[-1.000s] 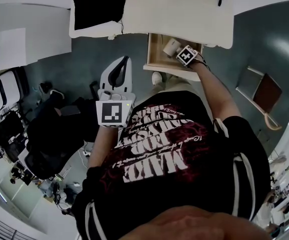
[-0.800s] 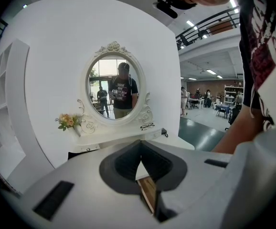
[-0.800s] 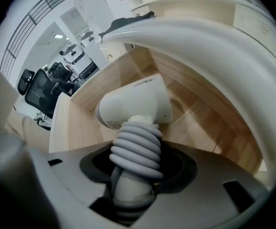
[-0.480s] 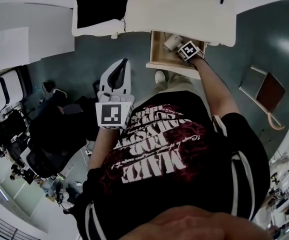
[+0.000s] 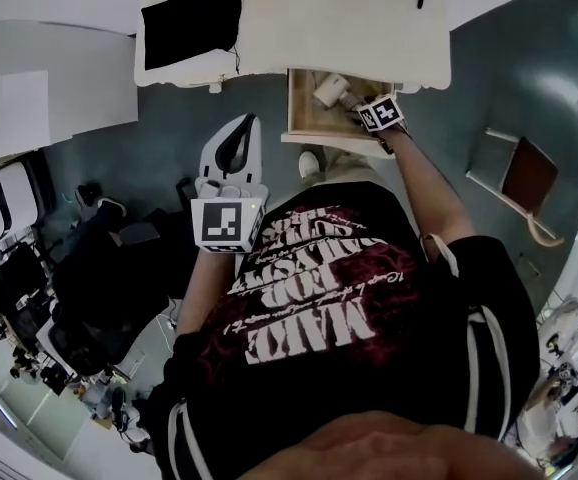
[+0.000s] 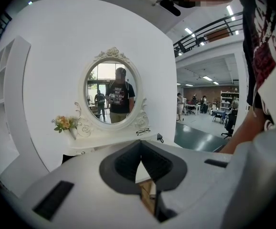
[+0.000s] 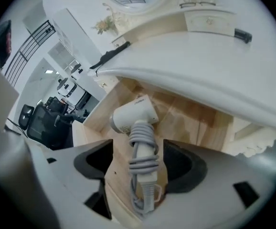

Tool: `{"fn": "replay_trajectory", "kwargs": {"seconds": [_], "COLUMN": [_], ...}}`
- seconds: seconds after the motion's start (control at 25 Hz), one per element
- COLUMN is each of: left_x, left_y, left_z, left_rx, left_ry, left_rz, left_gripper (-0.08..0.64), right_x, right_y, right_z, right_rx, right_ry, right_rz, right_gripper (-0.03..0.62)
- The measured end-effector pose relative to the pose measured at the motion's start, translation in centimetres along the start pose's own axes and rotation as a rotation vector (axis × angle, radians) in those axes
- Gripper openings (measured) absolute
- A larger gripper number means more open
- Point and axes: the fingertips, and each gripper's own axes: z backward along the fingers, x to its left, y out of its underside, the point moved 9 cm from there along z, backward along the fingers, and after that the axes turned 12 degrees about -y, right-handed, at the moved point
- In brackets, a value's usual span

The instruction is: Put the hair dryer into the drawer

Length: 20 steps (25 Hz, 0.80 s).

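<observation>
The white hair dryer (image 7: pixel 133 116) lies on the wooden bottom of the open drawer (image 7: pixel 195 123), its grey cord wound round the handle. My right gripper (image 7: pixel 139 163) hangs just above it, open; its jaws have just been opening, and the handle sits between the pads without touching them. In the head view the hair dryer (image 5: pixel 327 90) rests in the drawer (image 5: pixel 304 134) with the right gripper (image 5: pixel 367 114) at its right edge. My left gripper (image 5: pixel 233 143) is held near my chest, away from the drawer, its jaws (image 6: pixel 140 144) shut on nothing.
The drawer belongs to a white dressing table (image 5: pixel 339 18) with an oval mirror (image 6: pixel 113 92), a small flower vase (image 6: pixel 65 123) and glasses (image 6: pixel 143 131) on top. A black cloth (image 5: pixel 189 13) lies on its left end. A wooden chair (image 5: pixel 524 183) stands to the right.
The right gripper's jaws have spread apart and let go of the hair dryer, which now lies in the drawer. That gripper has lifted slightly. The left gripper stayed put.
</observation>
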Motion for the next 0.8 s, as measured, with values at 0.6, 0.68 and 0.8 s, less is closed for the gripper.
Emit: {"fn": "replay_trajectory", "kwargs": {"seconds": [0.6, 0.68, 0.8], "left_x": [-0.1, 0.0, 0.5], "left_y": [-0.8, -0.8, -0.8], "left_z": [1.4, 1.8, 2.1], "left_rx": [-0.093, -0.102, -0.113], "left_ry": [0.065, 0.072, 0.077], "left_rz": [0.035, 0.035, 0.041], "left_gripper": [0.002, 0.002, 0.002], "right_x": [6.6, 7.8, 9.6], "right_y": [1.1, 1.0, 0.7], "right_z": [9.6, 10.6, 11.9], "right_rx": [-0.317, -0.359, -0.436], "right_ry": [0.127, 0.15, 0.157], "right_rz": [0.14, 0.146, 0.16], "right_gripper": [0.006, 0.006, 0.005]}}
